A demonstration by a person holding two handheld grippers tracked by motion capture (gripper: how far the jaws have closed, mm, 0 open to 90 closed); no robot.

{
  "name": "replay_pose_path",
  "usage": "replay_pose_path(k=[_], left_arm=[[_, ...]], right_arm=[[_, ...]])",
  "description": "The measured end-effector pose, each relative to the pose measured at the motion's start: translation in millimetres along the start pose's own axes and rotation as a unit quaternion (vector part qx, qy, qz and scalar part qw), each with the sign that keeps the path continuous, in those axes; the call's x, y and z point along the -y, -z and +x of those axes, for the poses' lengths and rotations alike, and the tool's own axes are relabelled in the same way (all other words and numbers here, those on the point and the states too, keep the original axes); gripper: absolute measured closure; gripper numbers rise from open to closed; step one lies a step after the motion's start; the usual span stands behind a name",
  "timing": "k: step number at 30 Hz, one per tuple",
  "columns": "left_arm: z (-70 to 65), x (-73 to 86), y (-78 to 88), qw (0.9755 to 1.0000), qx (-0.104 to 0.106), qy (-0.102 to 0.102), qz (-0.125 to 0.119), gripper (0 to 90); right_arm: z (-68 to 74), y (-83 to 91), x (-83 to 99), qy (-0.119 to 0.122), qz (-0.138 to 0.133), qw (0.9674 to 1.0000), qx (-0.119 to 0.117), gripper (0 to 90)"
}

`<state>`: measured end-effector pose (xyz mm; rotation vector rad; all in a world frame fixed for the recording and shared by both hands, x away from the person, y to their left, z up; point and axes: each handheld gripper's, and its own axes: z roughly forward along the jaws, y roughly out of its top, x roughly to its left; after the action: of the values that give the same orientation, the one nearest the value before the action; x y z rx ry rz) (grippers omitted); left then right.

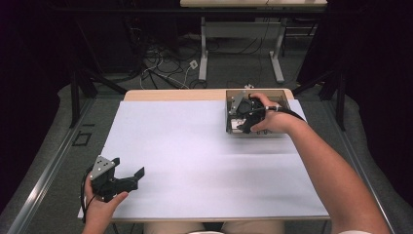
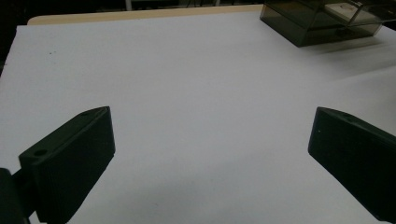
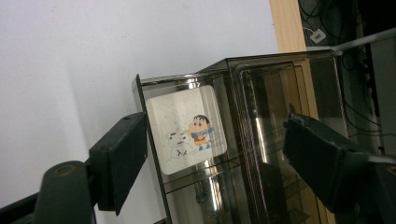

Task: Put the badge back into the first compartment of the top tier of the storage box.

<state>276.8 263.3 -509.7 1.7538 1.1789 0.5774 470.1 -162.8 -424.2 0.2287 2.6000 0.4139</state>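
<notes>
My left gripper (image 1: 127,176) sits low over the near left corner of the worktop (image 1: 195,161), jaws spread wide with nothing between them; in the left gripper view I see bare white surface ahead and the box far off at the upper right. I leave it parked there, well apart from the work.

Moving right, the smoked clear plastic box (image 1: 280,100) stands at the far right of the worktop, near the back edge. My right gripper (image 1: 246,119) hangs over its left part. In the right gripper view its jaws stand wide apart and grip nothing: one jaw is just outside the box's side wall, the other over the inner compartments. Between them lies a small white card with a cartoon boy and a snowman (image 3: 187,128), lying in the box.

I judge the step in hand to be reaching into the box for that card. To do it well I would line up both jaws within the walls, come down slowly, and close on the card's edge. The thin wall could catch the outer jaw and drag the box.
</notes>
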Motion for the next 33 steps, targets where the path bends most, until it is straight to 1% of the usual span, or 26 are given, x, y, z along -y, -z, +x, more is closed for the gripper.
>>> replay_pose_path(k=[1,2,4,8,9,10,13,15,18,20,21,24,25,26,29,31,33], left_arm=[[-0.1,0.0,0.1,1.0,0.0,0.0,0.0,0.6],[-0.2,0.1,0.2,1.0,0.0,0.0,0.0,0.6],[-0.2,0.0,0.2,1.0,0.0,0.0,-0.001,0.6],[-0.7,-0.2,-0.6,1.0,0.001,0.0,0.0,0.6],[-0.6,-0.3,-0.7,1.0,0.0,-0.002,0.001,0.6],[-0.8,-0.3,-1.0,1.0,0.0,-0.002,0.001,0.6],[-0.7,-0.4,-1.7,1.0,0.002,0.002,-0.001,0.6],[-0.5,-0.4,-2.1,1.0,0.002,0.003,0.0,0.6],[-0.8,-0.6,-2.6,1.0,0.002,-0.001,0.001,0.6],[-1.6,-0.6,-3.0,1.0,0.003,-0.002,0.001,0.6],[-1.6,-0.7,-2.8,1.0,0.003,-0.004,0.001,0.6],[-1.8,-0.6,-2.7,1.0,0.004,-0.004,0.002,0.6],[-1.6,-0.6,-2.7,1.0,0.003,-0.004,0.001,0.6],[-1.9,-0.5,-2.8,1.0,0.005,0.0,0.001,0.6],[-1.8,-0.6,-2.8,1.0,0.005,0.0,0.0,0.6],[-1.9,-0.8,-3.1,1.0,0.006,0.001,0.0,0.6],[-1.8,-1.0,-3.2,1.0,0.005,-0.001,-0.001,0.6]], right_arm=[[1.3,0.7,0.5,-0.014,0.001,0.9999,0.001,21.1],[0.0,1.3,0.2,-0.008,-0.002,1.0,0.003,20.4],[0.3,2.5,0.2,-0.017,-0.002,0.9998,0.006,19.4],[2.6,4.5,0.3,-0.045,-0.005,0.999,0.006,16.9],[3.9,5.3,0.2,-0.054,-0.006,0.9985,0.005,16.2],[4.4,6.1,0.6,-0.056,-0.007,0.9984,0.006,15.9],[5.7,7.5,1.8,-0.076,-0.012,0.997,0.008,15.2],[5.1,9.7,2.5,-0.087,-0.012,0.9961,0.009,14.7],[4.2,12.7,3.9,-0.115,-0.019,0.9931,0.012,13.4],[4.2,14.8,4.6,-0.132,-0.023,0.991,0.013,9.9],[4.7,15.7,4.8,-0.137,-0.023,0.9903,0.01,7.9],[7.7,18.1,5.0,-0.154,-0.024,0.9877,0.01,4.0],[8.3,18.5,5.3,-0.155,-0.024,0.9875,0.014,2.7],[9.6,19.2,5.6,-0.163,-0.023,0.9862,0.015,1.9],[12.5,20.5,6.1,-0.177,-0.024,0.9839,0.016,0.0],[14.2,21.3,6.1,-0.183,-0.022,0.9826,0.024,0.0],[16.1,23.0,6.4,-0.202,-0.024,0.9788,0.025,0.0]])
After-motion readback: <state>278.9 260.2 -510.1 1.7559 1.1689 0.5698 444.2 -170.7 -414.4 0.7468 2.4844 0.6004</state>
